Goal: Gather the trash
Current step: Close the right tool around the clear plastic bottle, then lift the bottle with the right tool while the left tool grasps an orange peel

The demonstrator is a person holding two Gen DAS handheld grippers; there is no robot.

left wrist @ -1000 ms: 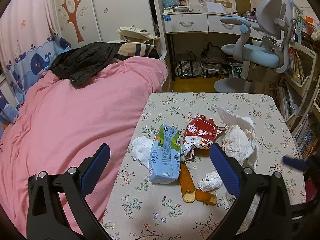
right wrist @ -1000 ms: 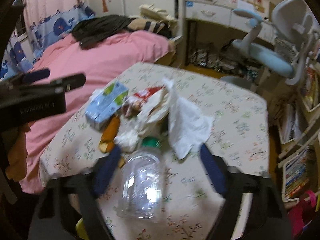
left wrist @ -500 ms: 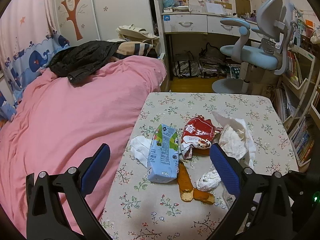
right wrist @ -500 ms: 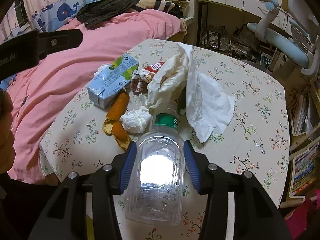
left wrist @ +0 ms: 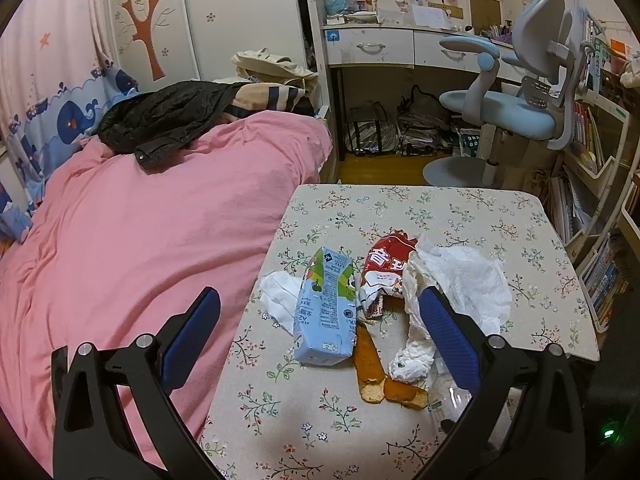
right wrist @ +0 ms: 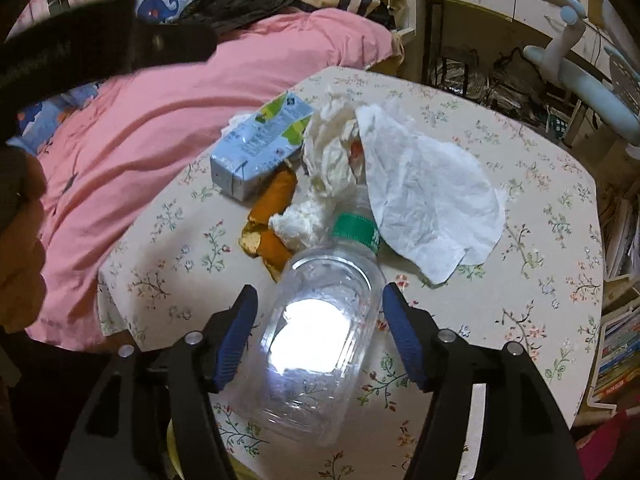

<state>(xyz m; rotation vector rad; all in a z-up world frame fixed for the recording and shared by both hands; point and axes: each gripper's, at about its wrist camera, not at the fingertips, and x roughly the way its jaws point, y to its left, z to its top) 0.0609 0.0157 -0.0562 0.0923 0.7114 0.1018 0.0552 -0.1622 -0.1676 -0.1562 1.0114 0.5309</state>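
Floral cloth covers the worktop (right wrist: 540, 184) beside a pink bed, and near its front edge a clear plastic bottle (right wrist: 320, 340) lies on its side, base toward the right claw (right wrist: 316, 332), neck tucked under crumpled tissue (right wrist: 424, 196). That claw's jaws straddle the bottle's body and are opening, pads seemingly just off the plastic; the left claw (left wrist: 320, 336) hangs released above a milk carton (left wrist: 326, 312). Empty, light, thin-walled and slick, the bottle likely dents and squirts out, so its ribbed mid-body seems the best hold.

Floral-cloth table (left wrist: 460, 208), milk carton (left wrist: 326, 308), snack wrapper (left wrist: 384, 272), tissues (left wrist: 460, 280), orange peel (left wrist: 372, 364), clear bottle (right wrist: 320, 340)
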